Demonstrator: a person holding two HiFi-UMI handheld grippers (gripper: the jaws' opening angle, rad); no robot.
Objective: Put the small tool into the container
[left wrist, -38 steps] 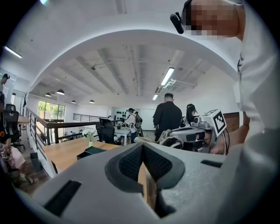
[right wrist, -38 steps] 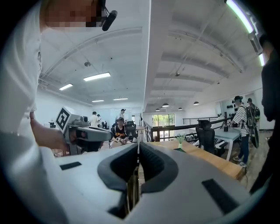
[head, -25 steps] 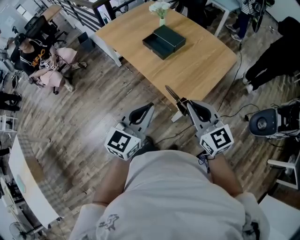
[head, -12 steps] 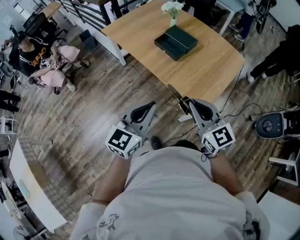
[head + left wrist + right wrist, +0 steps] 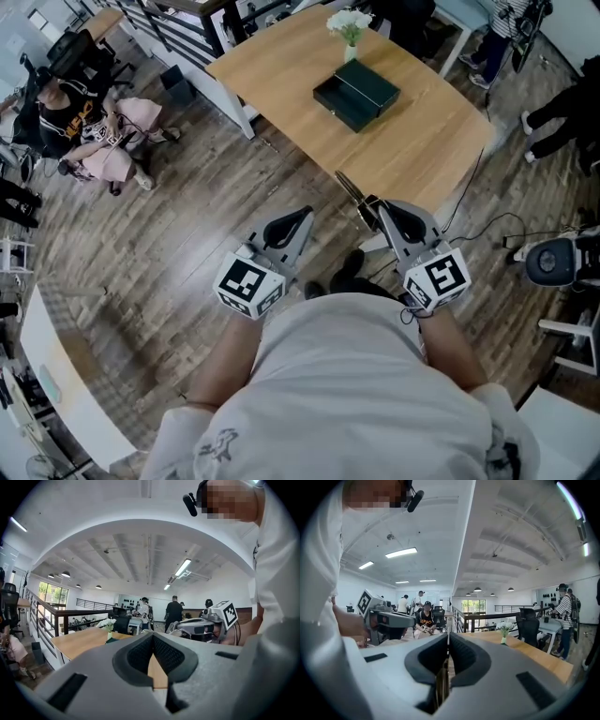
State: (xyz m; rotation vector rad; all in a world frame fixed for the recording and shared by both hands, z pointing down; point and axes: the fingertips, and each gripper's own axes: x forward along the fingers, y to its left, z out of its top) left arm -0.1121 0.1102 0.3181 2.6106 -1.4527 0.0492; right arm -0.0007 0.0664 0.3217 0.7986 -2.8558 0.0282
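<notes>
Tool (image 5: 347, 185) sticks out of clamped right tongs (image 5: 372, 202); left tongs (image 5: 304, 213) closed, empty.

Light wooden table with rounded corners (image 5: 422, 141), white legs, stands on grey-brown wood-plank floor (image 5: 169, 234). 2 items on top, both toward the far end: dark green flat rectangular box (image 5: 356, 94), small vase of white flowers (image 5: 349, 26) just beside it.

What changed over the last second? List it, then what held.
The person stepped toward the table: it and the dark container sit further right and slightly lower in the head view, and a shoe now shows between the grippers. Unchanged: right gripper shut on the small tool, left gripper shut and empty.
</notes>
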